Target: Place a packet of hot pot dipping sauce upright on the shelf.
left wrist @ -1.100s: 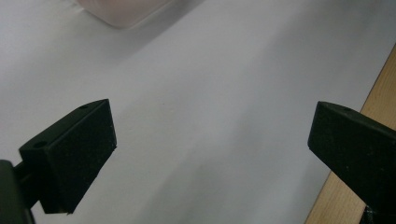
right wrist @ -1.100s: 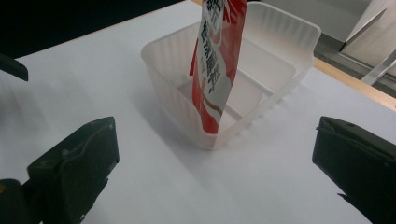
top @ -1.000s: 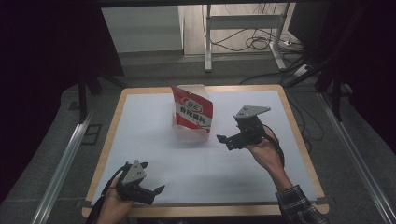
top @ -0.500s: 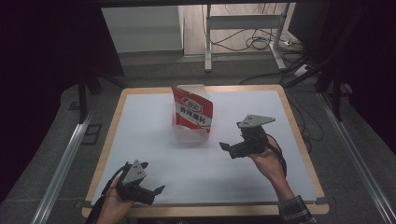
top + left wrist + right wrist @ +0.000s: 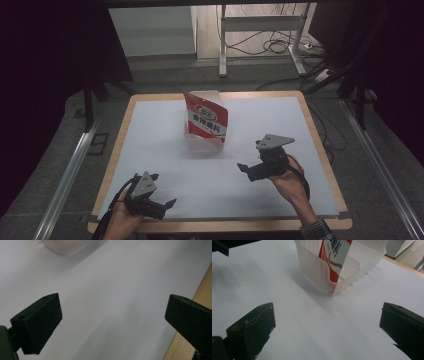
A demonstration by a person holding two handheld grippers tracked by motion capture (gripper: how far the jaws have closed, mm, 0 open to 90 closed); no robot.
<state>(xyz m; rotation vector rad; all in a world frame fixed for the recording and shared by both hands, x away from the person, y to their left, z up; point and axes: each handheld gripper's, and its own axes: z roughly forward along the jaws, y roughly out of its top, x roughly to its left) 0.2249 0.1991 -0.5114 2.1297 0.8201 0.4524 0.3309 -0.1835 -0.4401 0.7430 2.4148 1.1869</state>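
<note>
Centrally, a red-and-white printed pouch point(image 5: 207, 118) stands in a translucent ribbed plastic bin point(image 5: 342, 272), while both wide-open grippers, left point(image 5: 159, 204) and right point(image 5: 246, 170), sit apart from it near the white table's wooden rim point(image 5: 320, 150).

Both hands come in from the bottom edge, each holding a gripper. The left gripper point(image 5: 161, 204) sits low near the front edge of the desk point(image 5: 150, 115), fingers point(image 5: 40, 322) spread wide, nothing between them. The right gripper point(image 5: 246, 170) is further forward, also spread wide and empty-handed.
</note>
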